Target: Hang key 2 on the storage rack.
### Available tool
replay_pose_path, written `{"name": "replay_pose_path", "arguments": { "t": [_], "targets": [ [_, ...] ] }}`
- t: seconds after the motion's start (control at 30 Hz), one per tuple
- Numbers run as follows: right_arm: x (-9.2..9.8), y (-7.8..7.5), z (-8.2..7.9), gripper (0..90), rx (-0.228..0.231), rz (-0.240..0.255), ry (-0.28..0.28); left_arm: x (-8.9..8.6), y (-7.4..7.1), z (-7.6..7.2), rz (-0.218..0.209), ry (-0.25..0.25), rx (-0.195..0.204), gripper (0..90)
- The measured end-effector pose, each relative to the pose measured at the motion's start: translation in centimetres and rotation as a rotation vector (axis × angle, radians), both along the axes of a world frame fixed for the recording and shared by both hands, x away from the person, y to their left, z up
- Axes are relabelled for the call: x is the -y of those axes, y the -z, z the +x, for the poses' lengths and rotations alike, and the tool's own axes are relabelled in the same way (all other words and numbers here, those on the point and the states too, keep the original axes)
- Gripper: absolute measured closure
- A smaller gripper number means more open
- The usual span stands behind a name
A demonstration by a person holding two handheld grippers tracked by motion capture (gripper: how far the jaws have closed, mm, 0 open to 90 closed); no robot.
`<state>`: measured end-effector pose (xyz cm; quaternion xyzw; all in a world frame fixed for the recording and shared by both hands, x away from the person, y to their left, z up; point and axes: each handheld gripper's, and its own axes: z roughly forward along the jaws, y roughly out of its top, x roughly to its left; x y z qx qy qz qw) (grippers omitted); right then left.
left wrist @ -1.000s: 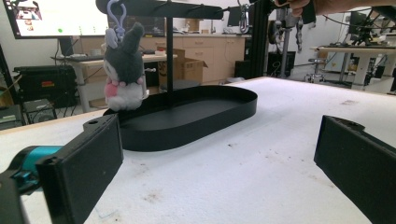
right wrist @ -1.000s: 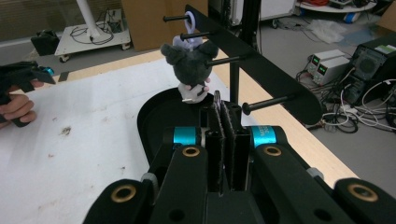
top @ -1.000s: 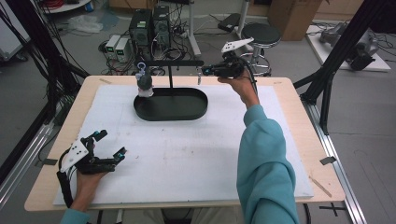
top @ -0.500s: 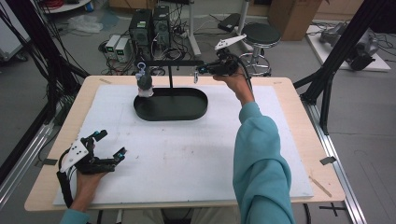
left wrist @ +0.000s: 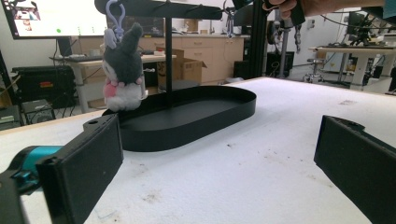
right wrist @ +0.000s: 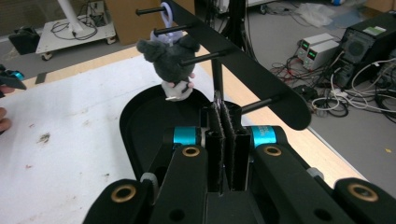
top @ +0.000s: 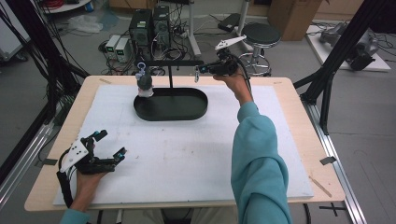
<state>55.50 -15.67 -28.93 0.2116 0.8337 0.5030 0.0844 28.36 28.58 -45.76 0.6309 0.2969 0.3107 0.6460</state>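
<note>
White foam board covers the table (top: 299,100) in the high view, and on it stands a black tray (top: 171,104) with a post and a crossbar, the rack (top: 170,63). A grey plush (top: 144,83) hangs from the rack's left end over the tray. The right gripper (top: 200,71) is held up at the rack's right end, and something small dangles from its tip — too small to name. The left gripper (top: 109,147) rests on the board near the front left corner, well apart from the tray, released

Left gripper view: its two jaws stand wide with bare board between them. Beyond lies the tray, and the plush (left wrist: 122,70) hangs by a lilac clip from the rack (left wrist: 159,8); the other hand is at the bar's far end, top right.

Right gripper view: the right gripper (right wrist: 225,122) is clenched — pads pressed together on a thin metal ring (right wrist: 217,99) that pokes up between them, just below one of the rack's pegs (right wrist: 254,106). The plush (right wrist: 170,58) hangs farther along the bar
</note>
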Motion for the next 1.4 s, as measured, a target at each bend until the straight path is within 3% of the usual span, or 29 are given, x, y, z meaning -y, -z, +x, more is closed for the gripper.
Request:
{"name": "replay_pose_path", "arguments": {
  "t": [0.57,1.1,1.4],
  "targets": [
    [0.2,0.7,0.8,88.8,0.021,-0.001,0.07,0.0,0.0,0.0,-0.001,-0.001,0.002,1.7],
    [-0.1,1.0,1.1,88.0,0.057,-0.012,0.101,0.0,0.0,0.0,-0.007,0.0,0.004,1.7],
    [0.2,0.9,1.0,82.0,0.057,-0.012,0.111,0.0,0.0,0.0,-0.003,-0.001,0.004,1.7]
  ]
}}
